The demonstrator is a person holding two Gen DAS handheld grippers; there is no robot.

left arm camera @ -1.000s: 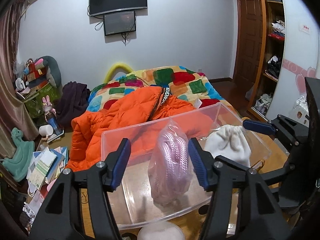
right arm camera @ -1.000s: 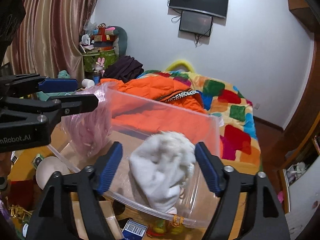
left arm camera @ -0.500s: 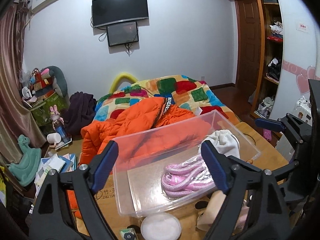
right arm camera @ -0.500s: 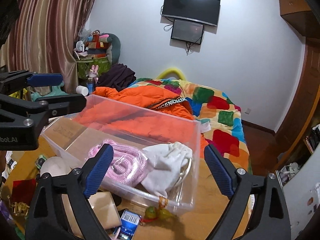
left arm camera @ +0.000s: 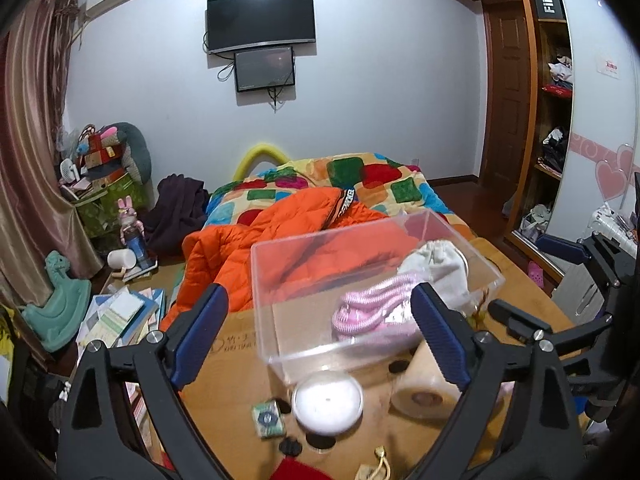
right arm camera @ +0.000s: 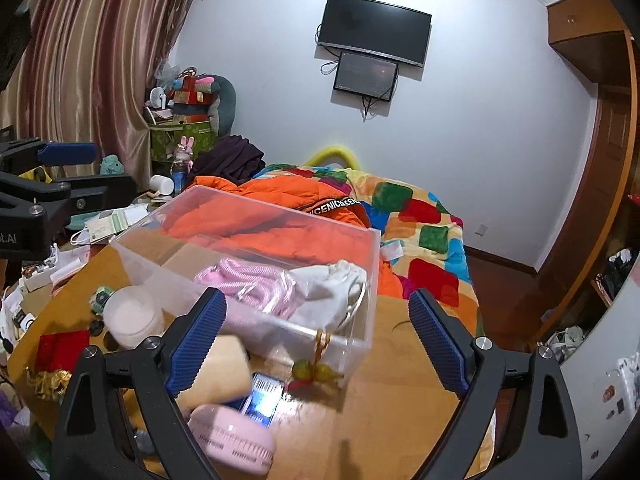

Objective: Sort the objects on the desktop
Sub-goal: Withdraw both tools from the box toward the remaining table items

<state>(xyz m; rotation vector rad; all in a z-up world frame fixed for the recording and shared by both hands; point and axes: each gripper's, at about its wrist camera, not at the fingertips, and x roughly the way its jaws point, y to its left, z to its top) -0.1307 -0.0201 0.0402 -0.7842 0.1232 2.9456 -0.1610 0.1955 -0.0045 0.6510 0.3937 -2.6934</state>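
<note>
Jaws of the left gripper [left arm camera: 320, 336] stand wide and are opening further, with nothing pressed between the blue pads. Ahead of them, seen from the left wrist, a clear plastic box [left arm camera: 288, 280] sits on the wooden table [left arm camera: 532, 300]. Inside the box, close behind the right pad, lies a pink rope bundle [left arm camera: 372, 312], and just beyond it a white cloth pouch [left arm camera: 436, 260]. Below the gap between the pads stands a white round jar [left arm camera: 327, 402], with a small green box [left arm camera: 267, 419] to its left and a beige roll [left arm camera: 424, 384] under the right pad. Far right, the right gripper shows in part.

From the right wrist, the right gripper [right arm camera: 318, 336] is also spread wide with nothing held, its jaws opening slightly. The clear plastic box [right arm camera: 360, 280] lies just ahead between the pads, holding the pink rope bundle [right arm camera: 248, 280] and white cloth pouch [right arm camera: 332, 284]. Beneath the left pad sit the beige roll [right arm camera: 220, 376] and a pink device [right arm camera: 232, 436]; the white round jar [right arm camera: 128, 316] stands further left.
</note>
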